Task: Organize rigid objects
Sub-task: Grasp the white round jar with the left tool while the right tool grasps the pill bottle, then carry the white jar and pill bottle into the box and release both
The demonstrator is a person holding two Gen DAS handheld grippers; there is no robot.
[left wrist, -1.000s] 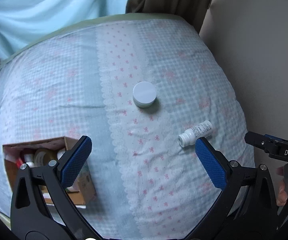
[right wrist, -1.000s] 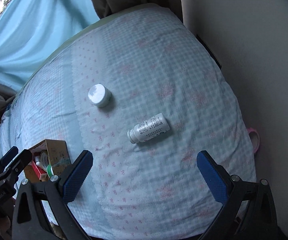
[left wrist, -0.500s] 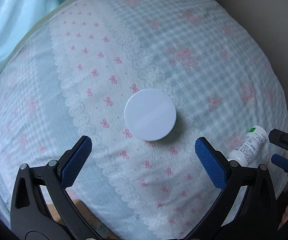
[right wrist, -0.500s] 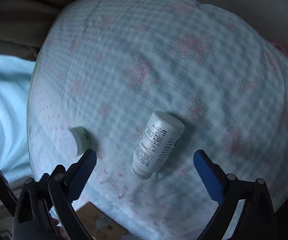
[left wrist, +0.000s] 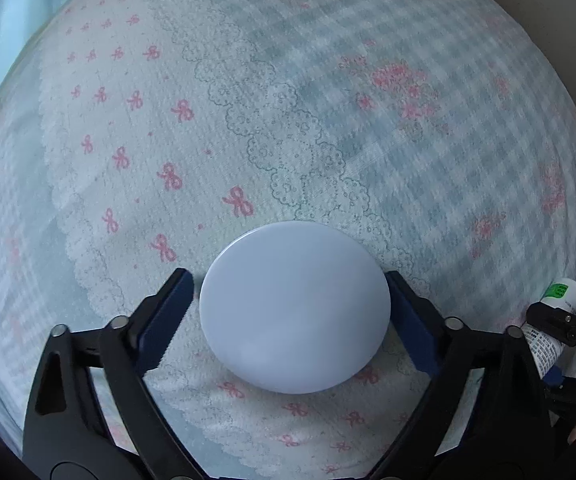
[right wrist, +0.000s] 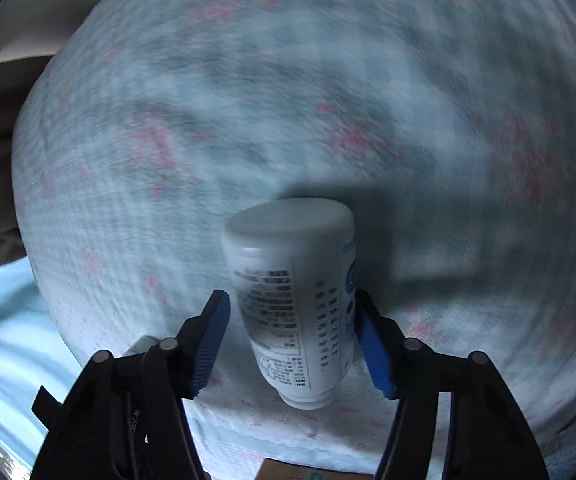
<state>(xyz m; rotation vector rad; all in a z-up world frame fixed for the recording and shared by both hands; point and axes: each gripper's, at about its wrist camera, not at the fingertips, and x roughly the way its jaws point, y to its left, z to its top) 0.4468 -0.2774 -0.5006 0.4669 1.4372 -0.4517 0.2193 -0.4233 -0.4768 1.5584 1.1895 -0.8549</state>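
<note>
Patterned bedspread shown; round white jar bracketed, small gap remaining, by left gripper; beside jar, pill bottle straddled by right gripper, not clamped, apparently for pickup.

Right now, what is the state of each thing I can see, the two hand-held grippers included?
Round white jar: lid on, resting on the cloth, between the fingers.
White pill bottle: lying on its side, capped.
Left hand-held gripper: open, straddling the jar, gap on one side.
Right hand-held gripper: open, straddling the bottle.
Patterned cloth: spread flat.
</note>
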